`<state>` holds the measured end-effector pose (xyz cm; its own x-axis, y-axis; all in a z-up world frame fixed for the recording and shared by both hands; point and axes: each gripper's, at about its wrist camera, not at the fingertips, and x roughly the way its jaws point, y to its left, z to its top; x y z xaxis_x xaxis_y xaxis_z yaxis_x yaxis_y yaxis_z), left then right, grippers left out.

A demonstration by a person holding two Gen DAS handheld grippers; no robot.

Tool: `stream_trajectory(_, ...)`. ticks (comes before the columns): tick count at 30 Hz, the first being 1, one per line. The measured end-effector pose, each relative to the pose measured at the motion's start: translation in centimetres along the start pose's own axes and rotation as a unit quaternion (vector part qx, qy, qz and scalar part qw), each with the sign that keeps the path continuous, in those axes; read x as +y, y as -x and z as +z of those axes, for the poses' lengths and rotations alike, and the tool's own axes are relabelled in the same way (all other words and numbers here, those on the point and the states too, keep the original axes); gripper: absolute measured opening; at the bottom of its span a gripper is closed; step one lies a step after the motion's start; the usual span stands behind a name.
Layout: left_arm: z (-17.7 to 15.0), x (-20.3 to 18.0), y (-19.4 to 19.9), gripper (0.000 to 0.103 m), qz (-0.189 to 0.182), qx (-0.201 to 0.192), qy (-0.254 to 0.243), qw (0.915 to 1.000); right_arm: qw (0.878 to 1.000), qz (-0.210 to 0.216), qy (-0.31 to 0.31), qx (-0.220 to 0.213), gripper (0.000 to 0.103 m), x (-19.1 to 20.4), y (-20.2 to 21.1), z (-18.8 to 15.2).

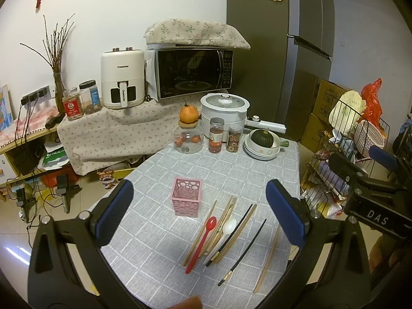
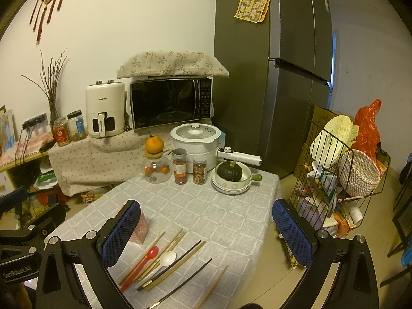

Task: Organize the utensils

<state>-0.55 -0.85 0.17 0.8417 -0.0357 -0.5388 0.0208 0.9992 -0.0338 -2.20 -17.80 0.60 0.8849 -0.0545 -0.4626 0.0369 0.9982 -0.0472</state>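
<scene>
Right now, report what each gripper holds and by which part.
Nothing is held. The left gripper and right gripper are both open above the table, with the utensils lying loose.

My left tool [image 1: 199, 211]: black angular frame, two fingers faced with blue textured pads [image 1: 116, 209], silver round screws at the joints. My right tool [image 2: 206, 234]: same build (blue mesh-like pads [image 2: 121, 231], silver screws). White lettering on each body seen from the other's camera: "DAS", "GenRobot.AI".

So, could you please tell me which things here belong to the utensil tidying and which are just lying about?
Job: pink holder, red spoon, white spoon, chopsticks.
Lying about: jars, squash bowl, cooker, orange.
</scene>
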Motion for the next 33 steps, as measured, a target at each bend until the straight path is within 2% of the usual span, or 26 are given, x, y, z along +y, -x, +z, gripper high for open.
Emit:
stream_trajectory(22,0.1,-0.2,0.0,0.102,-0.001,0.002,0.001,1.0,1.0,0.001,-0.001,0.004,0.103,0.6,-0.1,0.1)
stream_trajectory(24,0.1,-0.1,-0.3,0.102,-0.003,0.006,0.0,1.0,1.0,0.004,-0.002,0.012,0.103,0.7,-0.4,0.0)
stream_trajectory(28,0.1,0.1,-2.1,0.102,0.001,0.028,-0.01,0.9995,0.998,0.027,-0.014,0.063,0.103,0.2,-2.9,0.0)
stream_trajectory(33,0.0,0.7,-4.9,0.102,0.001,0.057,-0.026,0.998,0.993,0.004,-0.01,0.115,0.103,-1.3,-6.7,-0.3)
